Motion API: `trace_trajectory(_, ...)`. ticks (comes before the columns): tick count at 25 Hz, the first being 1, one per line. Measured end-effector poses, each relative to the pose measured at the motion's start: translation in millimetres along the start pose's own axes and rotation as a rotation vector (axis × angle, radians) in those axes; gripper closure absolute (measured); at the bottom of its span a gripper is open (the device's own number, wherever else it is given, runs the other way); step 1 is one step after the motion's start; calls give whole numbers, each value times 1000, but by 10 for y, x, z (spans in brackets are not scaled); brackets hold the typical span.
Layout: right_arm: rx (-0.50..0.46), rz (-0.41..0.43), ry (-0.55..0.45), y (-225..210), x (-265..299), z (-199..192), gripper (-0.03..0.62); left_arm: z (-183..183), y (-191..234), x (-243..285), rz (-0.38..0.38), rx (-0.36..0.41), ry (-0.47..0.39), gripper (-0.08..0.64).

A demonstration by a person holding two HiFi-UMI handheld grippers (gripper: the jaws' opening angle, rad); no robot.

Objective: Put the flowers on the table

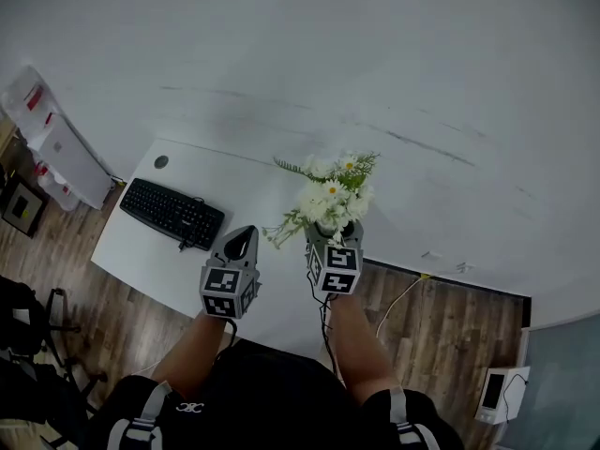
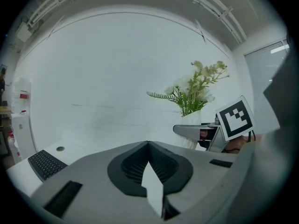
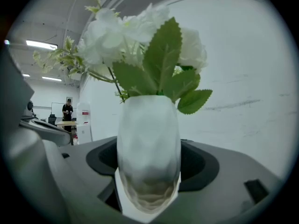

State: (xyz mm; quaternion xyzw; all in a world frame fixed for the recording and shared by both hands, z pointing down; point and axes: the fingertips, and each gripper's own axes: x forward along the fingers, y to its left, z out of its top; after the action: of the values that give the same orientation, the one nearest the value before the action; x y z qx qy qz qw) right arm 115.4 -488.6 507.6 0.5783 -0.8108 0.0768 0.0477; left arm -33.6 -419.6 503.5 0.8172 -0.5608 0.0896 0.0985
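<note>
Right gripper (image 3: 148,192) grasping white vase (image 3: 148,139) of flowers (image 1: 334,193), left gripper (image 2: 149,147) clenched, empty

The vase (image 3: 148,143) has a white, matt, faintly dimpled surface. It looks like ceramic, though the close view does not settle this. The flowers (image 3: 140,27) have soft white petals and smooth green leaves with a slight sheen.

The left hand-held gripper (image 2: 148,148) and the right hand-held gripper (image 1: 336,251) have shells of matt grey plastic. The recess round the jaws is black and finely ribbed.

The desk (image 1: 159,223) top is smooth, white and matt. The keyboard (image 1: 173,213) is black plastic. The floor (image 1: 450,336) shows brown wood-grain planks with a low sheen.
</note>
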Motion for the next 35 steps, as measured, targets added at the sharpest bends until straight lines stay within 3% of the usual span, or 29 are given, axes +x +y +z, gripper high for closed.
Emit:
trace_trajectory(10, -7, 29, -29, 111, 822, -48, 232, -33, 408, 209, 2, 31, 35, 559)
trace_trajectory(23, -8, 16, 24, 226, 1953, -571, 232, -349, 1139, 436, 39, 16, 129, 560)
trace_trajectory(30, 40, -30, 81, 135, 2281, -967, 232, -469, 1389, 562, 33, 22, 167, 560)
trace_trajectory(35, 17, -41, 46, 135, 2401, -1004, 230, -496, 1490, 683, 16, 32, 172, 560)
